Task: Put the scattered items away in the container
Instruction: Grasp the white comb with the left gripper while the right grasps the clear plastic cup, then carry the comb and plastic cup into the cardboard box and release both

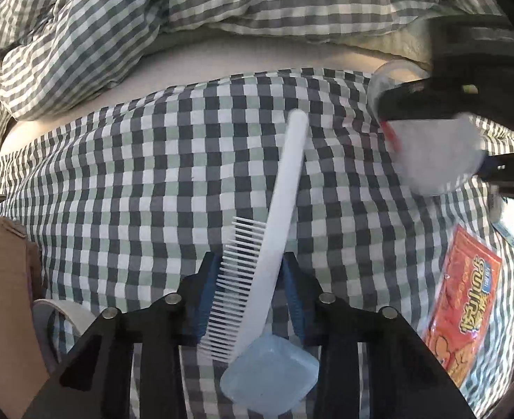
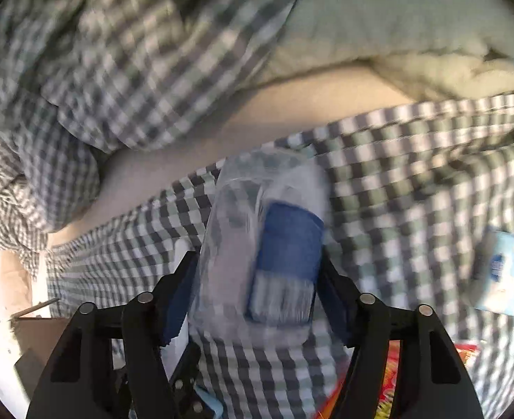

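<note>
A white comb [image 1: 277, 209] lies on the checked sheet, its toothed end between the blue pads of my left gripper [image 1: 251, 279], which is shut on it. Just below the comb's end sits a pale blue translucent square case [image 1: 270, 377]. In the right wrist view, my right gripper [image 2: 257, 279] is shut on a clear plastic bottle [image 2: 229, 251] with a blue label; the picture is blurred. The left wrist view shows that right gripper [image 1: 441, 139] at the upper right with the bottle [image 1: 434, 160] in it. A brown cardboard box [image 1: 2, 279] stands at the left edge.
An orange-red snack packet [image 1: 462, 314] lies at the right on the sheet. A roll of tape [image 1: 65, 314] rests beside the box. A light blue tissue pack [image 2: 504, 272] lies further right. A bunched checked duvet [image 1: 117, 35] fills the back.
</note>
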`<state>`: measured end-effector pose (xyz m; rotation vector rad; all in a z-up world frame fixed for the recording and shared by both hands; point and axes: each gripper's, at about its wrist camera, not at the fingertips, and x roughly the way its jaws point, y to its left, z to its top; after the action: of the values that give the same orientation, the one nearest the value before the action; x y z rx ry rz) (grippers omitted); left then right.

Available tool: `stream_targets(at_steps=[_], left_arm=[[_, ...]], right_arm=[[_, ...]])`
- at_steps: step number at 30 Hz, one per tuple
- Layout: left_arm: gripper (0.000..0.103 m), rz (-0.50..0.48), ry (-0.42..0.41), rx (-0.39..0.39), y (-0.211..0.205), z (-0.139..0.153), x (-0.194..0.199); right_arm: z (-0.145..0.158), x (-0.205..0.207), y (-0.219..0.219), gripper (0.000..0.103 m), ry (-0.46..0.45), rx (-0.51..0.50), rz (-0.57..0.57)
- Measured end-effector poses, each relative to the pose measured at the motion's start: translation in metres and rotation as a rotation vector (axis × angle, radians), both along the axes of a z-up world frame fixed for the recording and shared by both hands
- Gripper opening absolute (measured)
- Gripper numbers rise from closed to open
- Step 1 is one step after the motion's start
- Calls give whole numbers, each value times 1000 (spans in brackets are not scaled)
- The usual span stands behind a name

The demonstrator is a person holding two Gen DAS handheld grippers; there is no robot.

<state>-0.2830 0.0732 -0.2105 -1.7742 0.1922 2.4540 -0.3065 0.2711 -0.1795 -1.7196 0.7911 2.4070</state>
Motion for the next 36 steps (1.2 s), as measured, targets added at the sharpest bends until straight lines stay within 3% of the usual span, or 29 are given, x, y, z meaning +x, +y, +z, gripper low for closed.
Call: stream_targets(at_steps=[4,5,6,12,17,21,23,25,26,30,33,34,36], left_arm=[[32,17,17,17,-10,20,4],[18,22,26,20,-12,28,6],[13,25,25,15,-13,34,6],[13,35,60,30,-41,76,4],[12,46,69,35,-27,91,25],[12,56,53,42,-33,81,28],[19,40,55,21,-21,76,27],[47,22,59,-8,-13,62,19],[66,16,67,-16,-9,53,14],[65,9,39,-59,-1,16,-3],[52,19,19,-37,-4,4,-6],[42,16,19,-34,-3,6,-5],[37,-2,9,-45,0,9,-4]], right_arm=[[29,19,11,61,30,3,15],[36,21,11,61,37,-1,19],[39,22,10,61,38,0,24],[65,43,-5,61,51,9,70],[82,62,-16,61,73,20,103],[90,75,-17,61,86,48,98],[91,84,-11,61,81,49,96],[88,91,-7,61,78,46,81],[85,94,-4,61,74,44,74],[75,105,12,61,56,42,36],[71,110,24,61,47,36,12],[70,112,28,61,47,33,6],[71,113,36,61,49,32,-12]])
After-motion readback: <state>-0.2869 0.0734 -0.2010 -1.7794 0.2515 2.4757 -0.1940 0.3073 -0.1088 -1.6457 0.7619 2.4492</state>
